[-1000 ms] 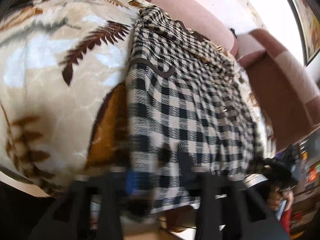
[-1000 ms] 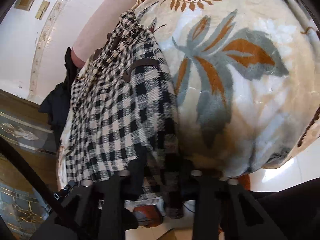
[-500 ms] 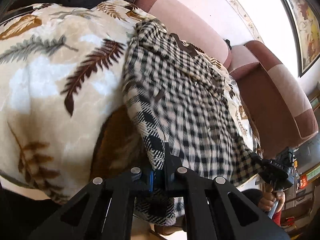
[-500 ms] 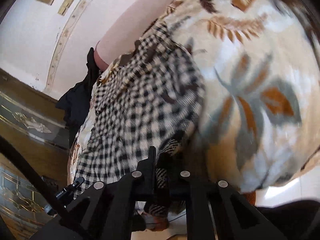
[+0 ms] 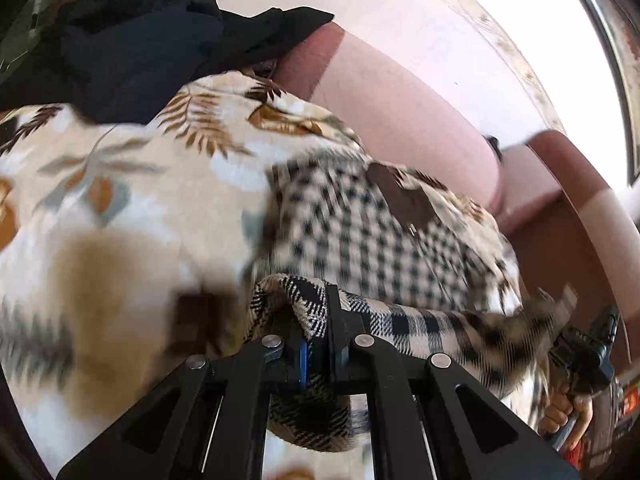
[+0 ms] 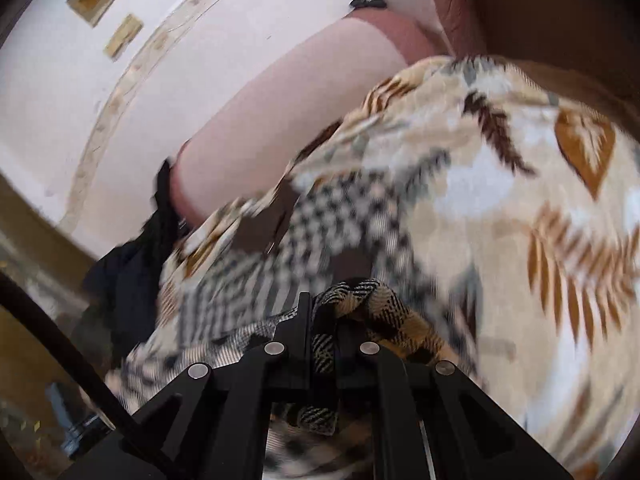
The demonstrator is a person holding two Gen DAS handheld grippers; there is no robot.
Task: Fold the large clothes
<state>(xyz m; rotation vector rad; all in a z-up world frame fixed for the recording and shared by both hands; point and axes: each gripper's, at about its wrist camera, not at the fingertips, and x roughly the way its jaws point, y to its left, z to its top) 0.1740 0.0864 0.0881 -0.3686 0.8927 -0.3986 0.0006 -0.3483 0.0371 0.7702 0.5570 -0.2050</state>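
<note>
A black-and-cream checked garment with a brown collar patch lies on a leaf-print blanket over a sofa. My left gripper is shut on one near corner of it, cloth bunched between the jaws and hanging below. The lifted hem stretches right to the other gripper, held in a hand at the frame's edge. In the right wrist view my right gripper is shut on the other corner of the checked garment, a rolled wad of cloth over its right jaw.
Pink and brown sofa cushions rise behind the blanket. A dark garment is heaped at the sofa's far left end, also visible as a dark garment in the right wrist view. A pale wall stands behind.
Both grippers have lifted their corners of the checked garment up and carried the near hem forward over the rest, toward the sofa back. The view is blurred by this motion.
</note>
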